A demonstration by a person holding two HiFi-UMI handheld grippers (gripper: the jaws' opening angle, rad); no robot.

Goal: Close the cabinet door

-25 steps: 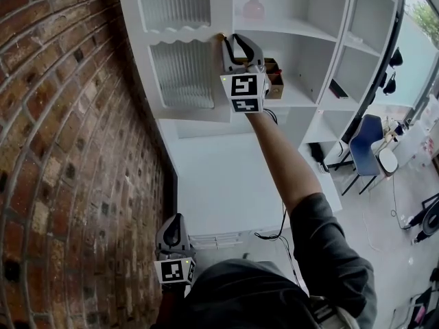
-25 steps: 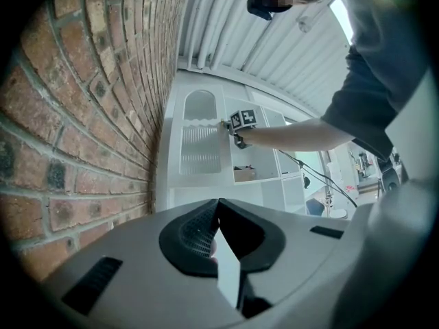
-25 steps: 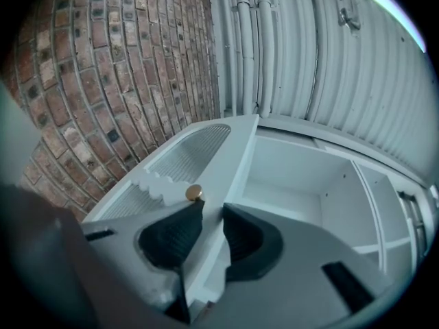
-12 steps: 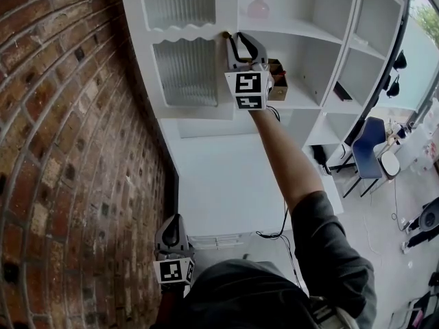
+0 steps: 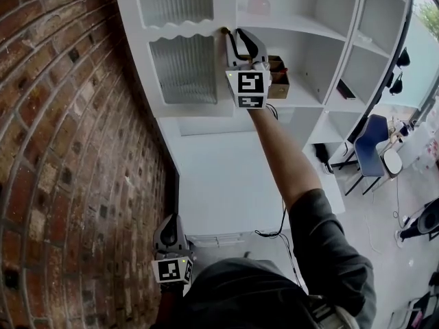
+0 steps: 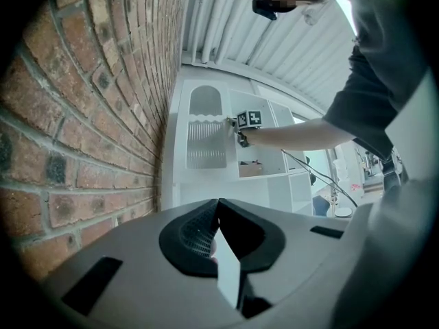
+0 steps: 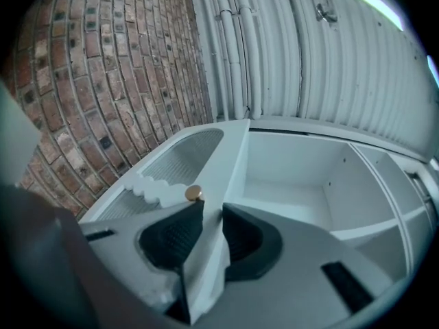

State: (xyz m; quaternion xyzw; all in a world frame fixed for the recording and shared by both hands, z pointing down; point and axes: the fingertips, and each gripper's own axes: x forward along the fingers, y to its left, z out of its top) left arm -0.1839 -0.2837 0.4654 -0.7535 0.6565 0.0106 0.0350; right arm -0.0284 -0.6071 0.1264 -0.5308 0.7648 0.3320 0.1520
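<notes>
Cabinet door (image 5: 188, 70): upright free edge sat pinched in fingers of right gripper (image 5: 237, 35), beside brass knob (image 7: 194, 193); left gripper (image 5: 171, 226) hung low, well apart, fingers pressed together.

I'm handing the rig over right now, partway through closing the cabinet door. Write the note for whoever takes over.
Right gripper: raised, jaws closed on the free edge of the cabinet door, right beside its brass knob.
Left gripper: low beside the brick wall, jaws together, empty.
Done: the door is gripped and lies nearly flush with the cabinet front.
Left: I cannot tell if the door is fully shut. With the jaws over its edge it probably is not. Push it home, let go, pull the right gripper clear.
</notes>
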